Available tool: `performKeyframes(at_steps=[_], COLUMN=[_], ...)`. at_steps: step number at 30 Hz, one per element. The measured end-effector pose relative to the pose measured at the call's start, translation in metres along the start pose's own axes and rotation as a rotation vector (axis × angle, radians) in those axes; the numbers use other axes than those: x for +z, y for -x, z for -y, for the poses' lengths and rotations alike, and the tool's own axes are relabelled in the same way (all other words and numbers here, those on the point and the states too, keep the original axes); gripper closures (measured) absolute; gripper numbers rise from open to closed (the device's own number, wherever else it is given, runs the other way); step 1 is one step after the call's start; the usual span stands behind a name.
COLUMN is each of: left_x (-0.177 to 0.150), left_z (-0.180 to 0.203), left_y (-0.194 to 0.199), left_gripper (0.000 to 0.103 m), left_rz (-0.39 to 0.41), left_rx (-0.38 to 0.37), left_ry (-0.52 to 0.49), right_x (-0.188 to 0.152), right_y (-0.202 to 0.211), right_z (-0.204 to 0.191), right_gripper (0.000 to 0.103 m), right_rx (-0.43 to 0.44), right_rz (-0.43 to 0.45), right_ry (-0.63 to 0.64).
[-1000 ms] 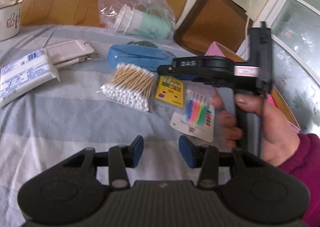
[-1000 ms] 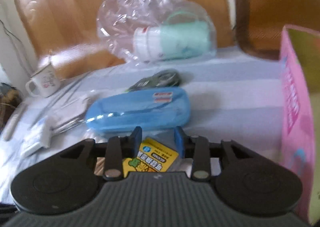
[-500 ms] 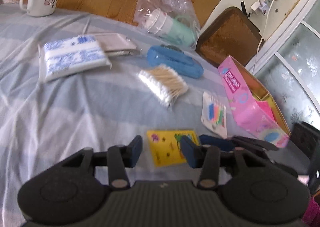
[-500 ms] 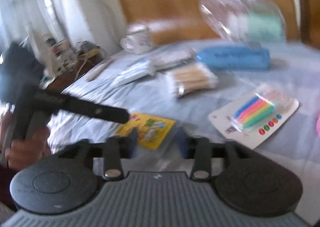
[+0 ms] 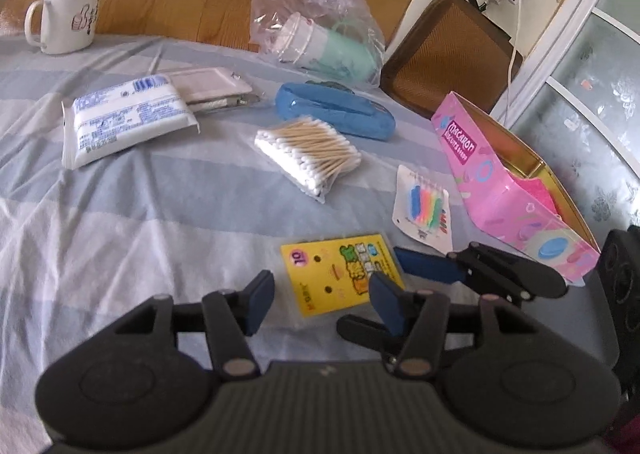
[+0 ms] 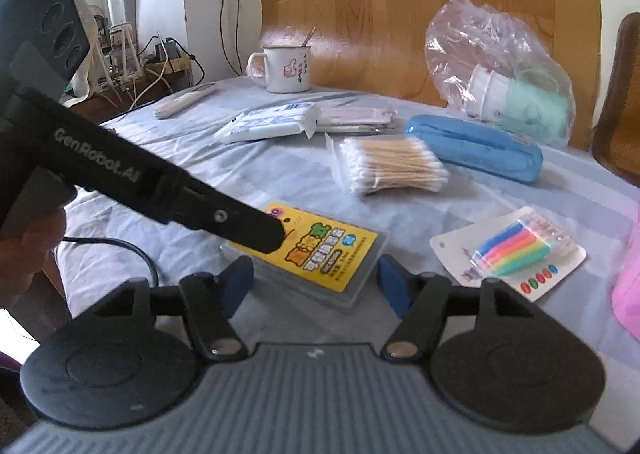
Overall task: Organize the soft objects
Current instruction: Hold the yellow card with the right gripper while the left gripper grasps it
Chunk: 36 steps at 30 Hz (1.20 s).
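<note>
**Both grippers over the yellow pack**

The yellow pack (image 5: 343,279) lies flat on the striped cloth (image 5: 120,214), near the candle card (image 5: 424,210) and cotton swabs (image 5: 310,150). The left gripper (image 5: 320,304) hangs over its near edge, jaws opening, nothing pressed between them. The right gripper (image 6: 316,280) faces it from the other side, jaws wide but closing a little, the pack lying between and beyond the pads, not gripped.

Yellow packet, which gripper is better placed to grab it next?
Probably right. The right gripper, jaws closing, frames the yellow packet wide and centred, pads not touching. The left gripper, jaws opening, is narrower and off-centre.
</note>
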<state>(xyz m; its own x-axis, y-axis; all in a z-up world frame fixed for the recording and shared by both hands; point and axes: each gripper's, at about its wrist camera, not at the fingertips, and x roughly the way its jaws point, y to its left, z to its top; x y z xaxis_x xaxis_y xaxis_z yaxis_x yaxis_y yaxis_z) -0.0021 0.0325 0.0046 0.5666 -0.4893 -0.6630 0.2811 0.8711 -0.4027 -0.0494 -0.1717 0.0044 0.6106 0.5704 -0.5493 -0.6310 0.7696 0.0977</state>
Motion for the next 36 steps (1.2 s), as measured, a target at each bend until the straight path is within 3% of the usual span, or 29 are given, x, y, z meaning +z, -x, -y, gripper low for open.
performKeyframes(at_steps=[2,5,8,10,19,21,23,25,27,29,32,36], left_x=[0.001,0.006,0.012,0.013,0.008,0.010,0.012,0.014,0.015,0.014,0.009,0.017], left_z=[0.007,0.017,0.029,0.031,0.036,0.032,0.029,0.029,0.034,0.039,0.053,0.051], left_y=[0.001,0.003,0.002,-0.002,-0.019,-0.015,-0.012,-0.014,-0.025,-0.039,-0.042,-0.030], left_gripper=[0.050,0.050,0.050,0.050,0.049,0.043,0.022,0.018,0.020,0.031,0.033,0.035], left_rz=[0.005,0.012,0.022,0.008,-0.045,-0.035,-0.035,-0.034,-0.055,-0.081,-0.060,-0.065], left_rx=[0.011,-0.034,-0.039,-0.050,-0.053,-0.043,-0.031,-0.022,-0.033,-0.056,0.007,-0.040], left_ry=[-0.020,-0.029,-0.054,-0.052,-0.068,-0.068,-0.077,-0.096,-0.129,-0.159,-0.223,-0.166], right_x=[-0.002,-0.002,-0.003,-0.006,-0.019,-0.019,-0.020,-0.021,-0.021,-0.018,-0.019,-0.019], right_y=[0.007,0.017,0.024,0.031,0.034,0.035,0.035,0.029,0.023,0.019,0.019,0.037], right_z=[-0.006,-0.004,0.012,0.020,0.018,0.013,0.011,0.012,0.013,0.013,0.008,0.001], right_gripper=[0.042,0.043,0.057,0.058,0.046,0.036,0.027,0.026,0.025,0.029,0.030,0.030], right_rx=[-0.034,-0.112,-0.123,-0.115,-0.107,-0.103,-0.093,-0.097,-0.102,-0.092,-0.123,-0.149], right_rz=[0.045,0.086,0.098,0.104,0.037,0.027,0.017,-0.014,-0.017,-0.014,0.006,0.086], right_ry=[-0.004,-0.009,-0.095,-0.141,-0.131,-0.081,-0.037,-0.015,-0.019,-0.024,-0.018,0.011])
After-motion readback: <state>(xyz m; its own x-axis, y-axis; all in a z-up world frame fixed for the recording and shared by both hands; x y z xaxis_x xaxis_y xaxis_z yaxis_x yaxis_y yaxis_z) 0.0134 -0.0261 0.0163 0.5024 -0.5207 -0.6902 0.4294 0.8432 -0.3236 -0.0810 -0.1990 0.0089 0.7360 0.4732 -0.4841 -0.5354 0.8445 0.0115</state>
